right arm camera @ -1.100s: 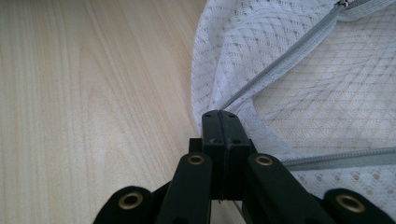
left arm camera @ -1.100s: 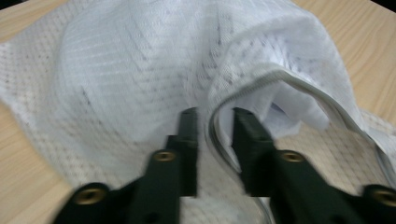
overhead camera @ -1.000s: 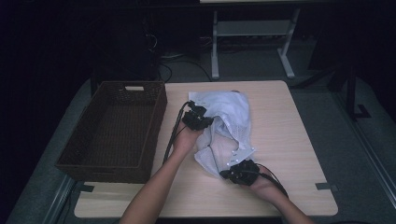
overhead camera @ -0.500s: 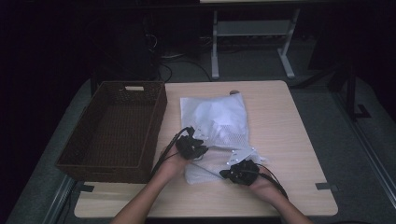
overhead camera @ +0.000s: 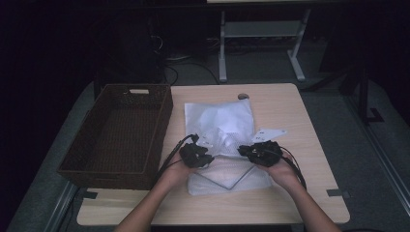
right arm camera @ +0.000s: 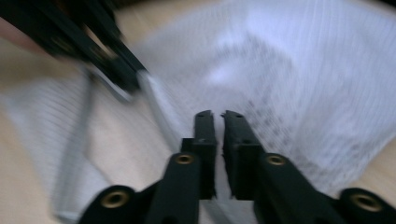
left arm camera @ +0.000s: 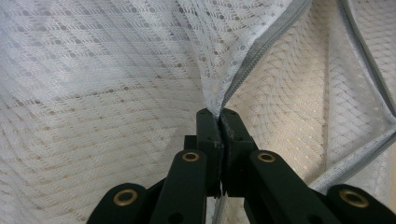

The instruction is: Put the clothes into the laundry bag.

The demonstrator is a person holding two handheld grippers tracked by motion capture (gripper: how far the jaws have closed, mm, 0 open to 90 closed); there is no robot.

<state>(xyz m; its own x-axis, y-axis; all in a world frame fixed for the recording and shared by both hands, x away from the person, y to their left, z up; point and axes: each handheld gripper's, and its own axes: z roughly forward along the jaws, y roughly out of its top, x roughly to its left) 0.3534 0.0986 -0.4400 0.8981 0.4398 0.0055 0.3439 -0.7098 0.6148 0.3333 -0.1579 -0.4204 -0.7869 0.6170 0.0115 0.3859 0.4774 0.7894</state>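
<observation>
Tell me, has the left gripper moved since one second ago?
Yes. The left gripper has moved toward the table's near edge, alongside the wicker basket, pulling the mesh bag with it.

The counter (overhead camera: pixel 300 145) was a pale wood-grain top with a small round grommet (overhead camera: pixel 243 96) near its far edge. A dark woven basket (overhead camera: pixel 118 133) sat along its left side. A white mesh bag (overhead camera: pixel 222 140) lay spread flat near the middle, just beside the basket.

White mesh zip bag (overhead camera: pixel 222 130), spread flat mid-table, near edge lifted
</observation>
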